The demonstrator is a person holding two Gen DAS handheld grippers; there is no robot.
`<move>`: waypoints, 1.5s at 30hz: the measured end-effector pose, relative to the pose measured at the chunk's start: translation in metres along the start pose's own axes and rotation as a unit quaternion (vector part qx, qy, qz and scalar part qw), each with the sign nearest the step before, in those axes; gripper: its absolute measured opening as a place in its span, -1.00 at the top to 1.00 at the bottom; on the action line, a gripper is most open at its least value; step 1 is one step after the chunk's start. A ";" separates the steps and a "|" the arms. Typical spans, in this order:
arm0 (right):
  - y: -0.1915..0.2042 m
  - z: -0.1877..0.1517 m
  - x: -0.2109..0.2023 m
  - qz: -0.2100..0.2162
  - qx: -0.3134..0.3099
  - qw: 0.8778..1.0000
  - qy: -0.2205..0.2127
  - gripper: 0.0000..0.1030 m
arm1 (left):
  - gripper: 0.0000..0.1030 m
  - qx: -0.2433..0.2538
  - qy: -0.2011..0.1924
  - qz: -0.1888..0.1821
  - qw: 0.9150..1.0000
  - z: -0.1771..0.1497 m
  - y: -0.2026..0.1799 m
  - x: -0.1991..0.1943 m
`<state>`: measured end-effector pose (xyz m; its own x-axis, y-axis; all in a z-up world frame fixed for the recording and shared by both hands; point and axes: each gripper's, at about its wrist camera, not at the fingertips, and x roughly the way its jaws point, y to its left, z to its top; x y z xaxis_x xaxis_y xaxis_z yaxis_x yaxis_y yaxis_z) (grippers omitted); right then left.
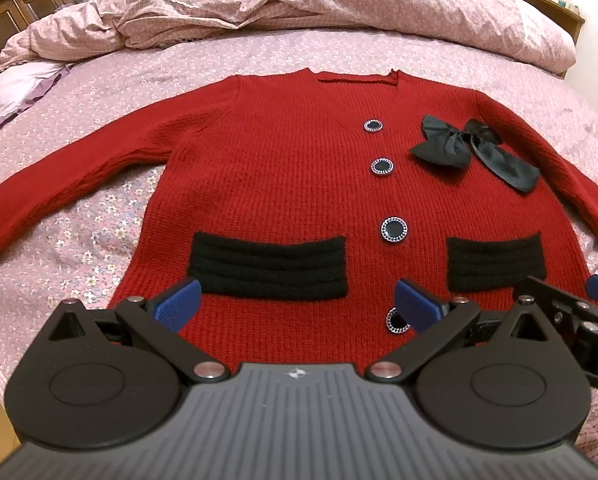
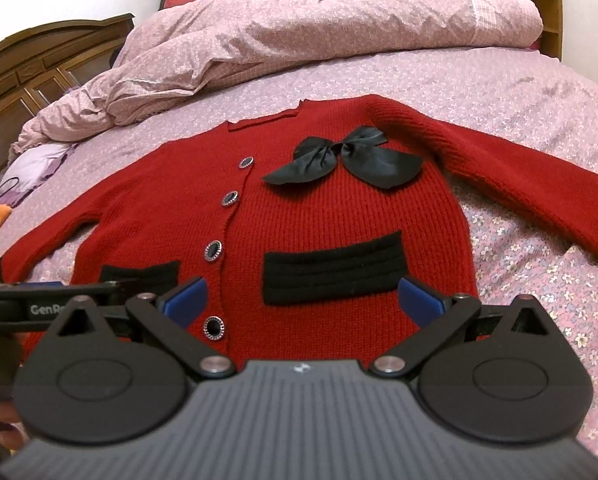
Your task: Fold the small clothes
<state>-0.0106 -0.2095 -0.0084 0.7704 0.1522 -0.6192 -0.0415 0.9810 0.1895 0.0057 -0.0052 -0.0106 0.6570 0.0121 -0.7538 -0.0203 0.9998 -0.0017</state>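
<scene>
A small red knit cardigan [image 1: 291, 184] lies flat, front up, on the bed, with both sleeves spread out to the sides. It has black pocket bands, round black buttons and a black bow [image 1: 471, 148] on the chest. My left gripper [image 1: 299, 308] is open and empty, hovering over the hem by the left pocket band [image 1: 267, 268]. My right gripper [image 2: 303, 300] is open and empty over the hem by the other pocket band [image 2: 335, 276]. The cardigan [image 2: 299, 216] and bow [image 2: 343, 160] show in the right wrist view too. Each gripper shows at the edge of the other's view.
The bed has a pink floral sheet [image 1: 79, 240]. A rumpled pink duvet [image 1: 299, 4] is heaped along the far side. A purple and white item [image 1: 15, 92] lies at the far left. A wooden headboard [image 2: 31, 60] and shelf stand behind.
</scene>
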 end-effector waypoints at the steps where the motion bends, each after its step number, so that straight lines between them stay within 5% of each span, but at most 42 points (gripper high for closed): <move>1: 0.000 0.000 0.000 0.000 0.000 1.000 0.001 -1.00 | -1.00 0.001 0.001 0.000 1.000 0.000 0.000 0.001; 23: -0.016 0.008 0.019 0.009 0.020 1.000 0.020 -1.00 | -1.00 0.009 0.024 0.006 1.000 0.011 0.000 0.026; 45: -0.114 0.053 0.050 -0.042 0.169 0.985 0.001 -1.00 | -1.00 0.006 0.033 0.018 0.999 0.061 0.001 0.061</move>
<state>0.0663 -0.3198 -0.0207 0.7609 0.0718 -0.6448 0.2368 0.8946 0.3791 0.0921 -0.0020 -0.0162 0.6049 0.0475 -0.7949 -0.0335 0.9989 0.0342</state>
